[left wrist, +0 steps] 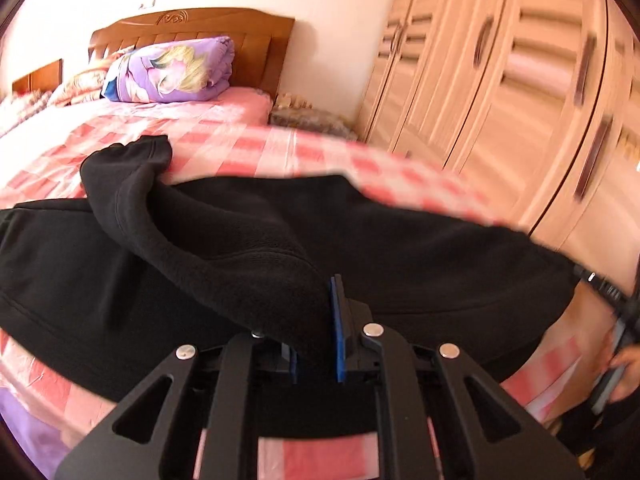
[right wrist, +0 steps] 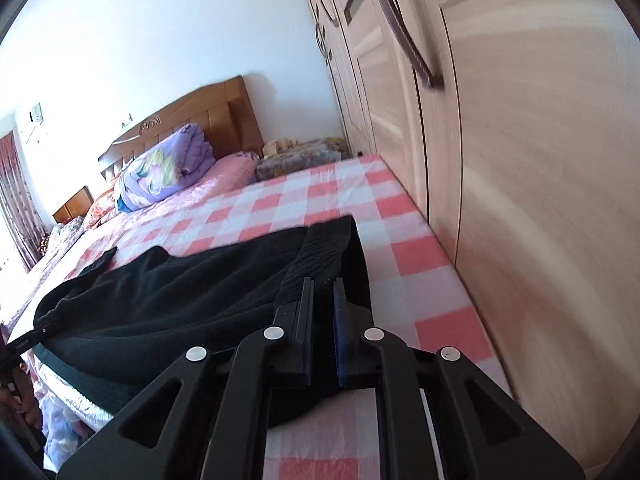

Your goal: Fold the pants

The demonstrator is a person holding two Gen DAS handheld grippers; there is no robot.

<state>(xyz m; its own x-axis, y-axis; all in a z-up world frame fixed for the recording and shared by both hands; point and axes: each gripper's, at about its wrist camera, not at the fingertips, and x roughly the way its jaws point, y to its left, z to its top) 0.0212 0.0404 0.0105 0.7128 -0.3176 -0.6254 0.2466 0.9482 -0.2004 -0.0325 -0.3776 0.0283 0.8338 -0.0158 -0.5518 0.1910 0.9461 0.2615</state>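
A: Where are the pants [left wrist: 280, 240]?

B: One black pair, lying across the near edge of the bed [left wrist: 248, 148], long axis running side to side in front of both cameras. One leg end is flopped back toward the headboard.

A: Left gripper [left wrist: 320, 320]?

B: Jaws pinched narrow on a ridge of black cloth; the fabric rises from the bed into the pads, so this end is lifted.

A: Right gripper [right wrist: 322, 304]?

B: Also clamped, on the ribbed waistband [right wrist: 320, 248] at the end nearest the wardrobe [right wrist: 500, 160]. Cloth passes between the blue pads.

A: So each hand has one end?

B: Yes, judged so. The garment stretches away sideways from each grip toward the other; neither hand is nearer the middle. Next move likely carries one edge over along that axis.

A: Count?

B: One pair of pants, two grippers, one folded purple quilt [left wrist: 172, 72], one bed.
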